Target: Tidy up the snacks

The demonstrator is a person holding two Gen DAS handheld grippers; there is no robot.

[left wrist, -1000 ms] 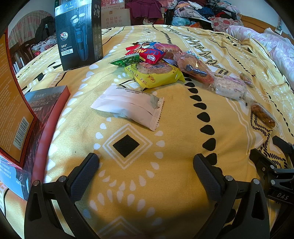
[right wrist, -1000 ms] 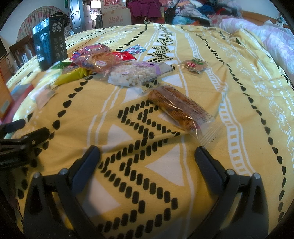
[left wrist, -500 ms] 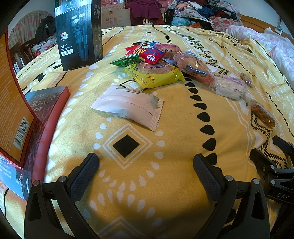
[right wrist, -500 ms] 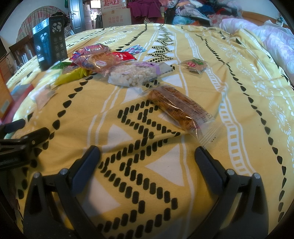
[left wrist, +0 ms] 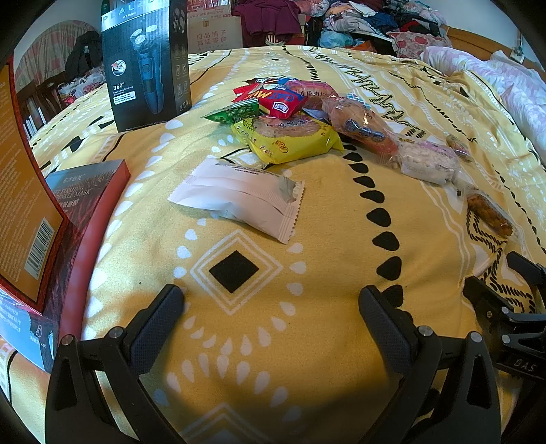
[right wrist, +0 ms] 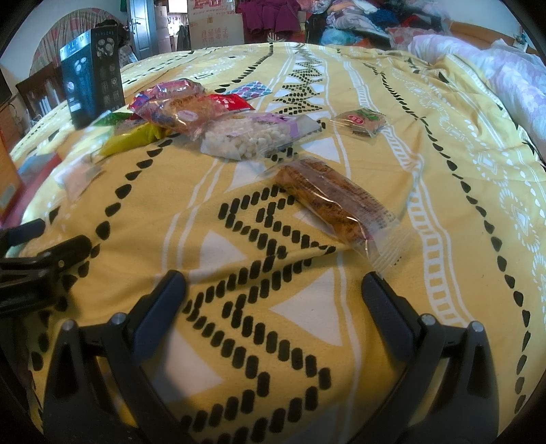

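Snacks lie scattered on a yellow patterned bedspread (left wrist: 307,341). In the left wrist view a white packet (left wrist: 239,198) lies just ahead of my left gripper (left wrist: 269,300), which is open and holds nothing. Beyond it sit a yellow packet (left wrist: 286,136), a red packet (left wrist: 276,100) and a green one (left wrist: 235,112). In the right wrist view a clear-wrapped brown bar (right wrist: 327,201) lies just ahead of my right gripper (right wrist: 273,287), also open and holding nothing. Farther off are a puffed-rice packet (right wrist: 252,136), a bread packet (right wrist: 177,109) and a small biscuit packet (right wrist: 361,121).
A black shaver box (left wrist: 146,61) stands upright at the back left. A red face-mask box (left wrist: 78,211) and an orange box (left wrist: 17,191) crowd the left side. Piled clothes (left wrist: 358,20) lie beyond the bed, and a pink quilt (right wrist: 512,78) lies along its right.
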